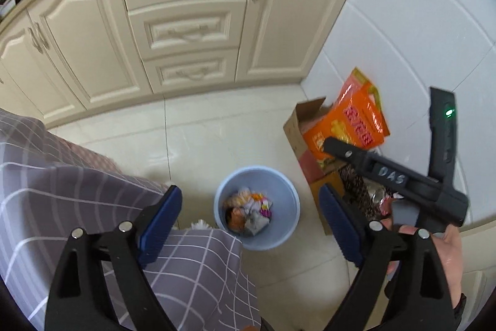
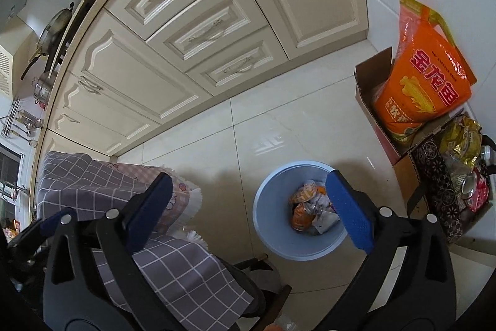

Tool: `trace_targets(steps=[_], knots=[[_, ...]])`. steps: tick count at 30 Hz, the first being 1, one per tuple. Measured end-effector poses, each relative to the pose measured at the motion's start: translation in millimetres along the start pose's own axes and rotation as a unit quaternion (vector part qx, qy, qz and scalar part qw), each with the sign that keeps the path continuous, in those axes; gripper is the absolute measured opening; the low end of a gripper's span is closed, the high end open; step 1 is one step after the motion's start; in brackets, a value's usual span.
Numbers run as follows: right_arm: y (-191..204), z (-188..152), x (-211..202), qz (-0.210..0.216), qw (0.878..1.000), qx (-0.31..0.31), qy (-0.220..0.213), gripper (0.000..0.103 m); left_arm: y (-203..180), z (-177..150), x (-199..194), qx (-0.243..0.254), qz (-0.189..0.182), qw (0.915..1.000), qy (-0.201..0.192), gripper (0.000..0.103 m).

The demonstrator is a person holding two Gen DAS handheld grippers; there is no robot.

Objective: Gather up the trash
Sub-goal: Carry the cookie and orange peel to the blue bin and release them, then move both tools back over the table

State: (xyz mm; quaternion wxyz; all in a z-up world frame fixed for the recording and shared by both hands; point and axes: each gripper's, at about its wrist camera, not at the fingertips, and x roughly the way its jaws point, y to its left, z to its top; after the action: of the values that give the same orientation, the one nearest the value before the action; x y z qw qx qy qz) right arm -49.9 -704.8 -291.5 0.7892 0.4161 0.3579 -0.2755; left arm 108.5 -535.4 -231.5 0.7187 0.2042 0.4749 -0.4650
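Crumpled wrappers and paper trash (image 2: 311, 211) are seen heaped inside a round, smooth pale-blue plastic bin (image 2: 266, 225) standing on glossy cream floor tiles (image 2: 279, 126). The left gripper (image 1: 251, 225) is held spread wide, its ribbed blue pads (image 1: 159, 225) empty. The right gripper (image 2: 248, 210) is likewise spread, with nothing pinched. A grey checked cloth (image 2: 173, 266) is draped nearby, and an orange foil bag (image 2: 424, 82) is propped in a brown cardboard box (image 2: 365, 89).
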Motion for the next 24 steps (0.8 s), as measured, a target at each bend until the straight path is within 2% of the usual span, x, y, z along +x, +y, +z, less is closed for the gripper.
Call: trace_targets(steps=[7,12,18,24], knots=[[34.5,1.9,-23.7,0.013,0.999,-0.030,-0.023,0.097,2.1,-0.4,-50.7,-0.001,-0.008,0.9984,-0.056,0.089],[64.8,3.9,-44.9,0.026,0.997,-0.054,-0.041,0.097,7.1,-5.0,-85.8,0.006,0.003,0.9954,-0.095,0.089],[118.9,1.8,-73.2,0.058,0.991,-0.096,-0.069,0.097,26.3,-14.6,-132.7,-0.001,0.028,0.9881,-0.151,0.089],[180.9,-10.1,-88.4,0.096,0.982,-0.146,-0.078,0.097,55.1,-31.3,-176.2,-0.015,0.053,0.9791,-0.196,0.089]])
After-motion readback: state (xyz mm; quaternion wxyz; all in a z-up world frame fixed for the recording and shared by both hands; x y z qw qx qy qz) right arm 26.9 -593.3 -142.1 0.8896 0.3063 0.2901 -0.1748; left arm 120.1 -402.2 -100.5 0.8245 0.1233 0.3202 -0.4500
